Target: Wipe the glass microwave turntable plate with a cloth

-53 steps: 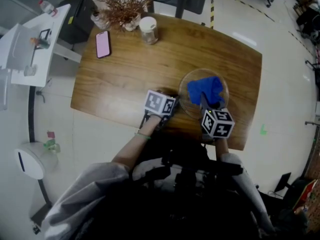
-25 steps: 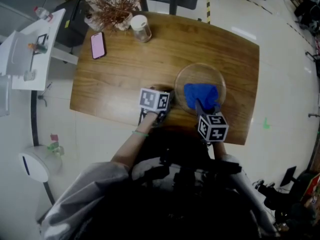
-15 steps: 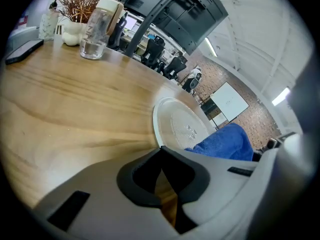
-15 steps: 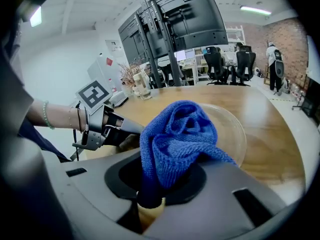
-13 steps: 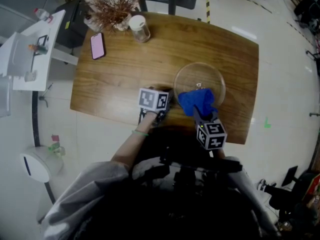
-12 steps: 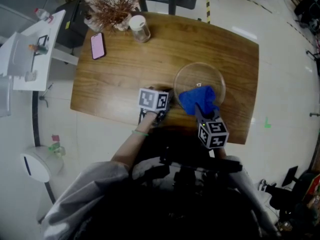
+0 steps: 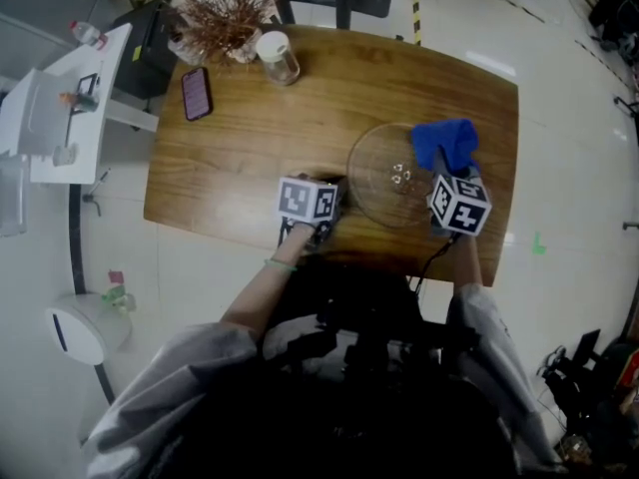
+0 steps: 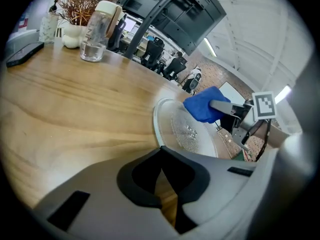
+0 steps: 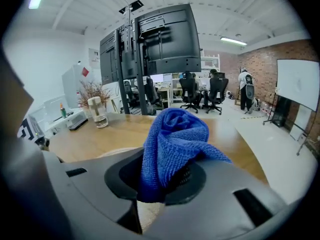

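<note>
The round glass plate (image 7: 377, 183) lies on the wooden table (image 7: 250, 138), with a small raised hub at its centre. My left gripper (image 7: 334, 200) sits at the plate's left rim; in the left gripper view (image 8: 161, 156) its jaws are closed right on the near rim of the plate (image 8: 187, 131). My right gripper (image 7: 446, 168) is shut on a bunched blue cloth (image 7: 445, 140), held over the plate's far right rim. In the right gripper view the cloth (image 9: 172, 139) bulges out of the jaws (image 9: 165, 179). From the left gripper view the cloth (image 8: 202, 104) hangs just above the rim.
A phone (image 7: 196, 93), a lidded glass jar (image 7: 278, 56) and a vase of dried twigs (image 7: 225, 18) stand at the table's far left. A white side table (image 7: 70, 88) is left of it. The table's right edge (image 7: 511, 158) runs close to the cloth.
My right gripper has carried the cloth from the plate's near part to its far right rim, uncovering the plate's centre. The left gripper has stayed at the plate's left rim.
</note>
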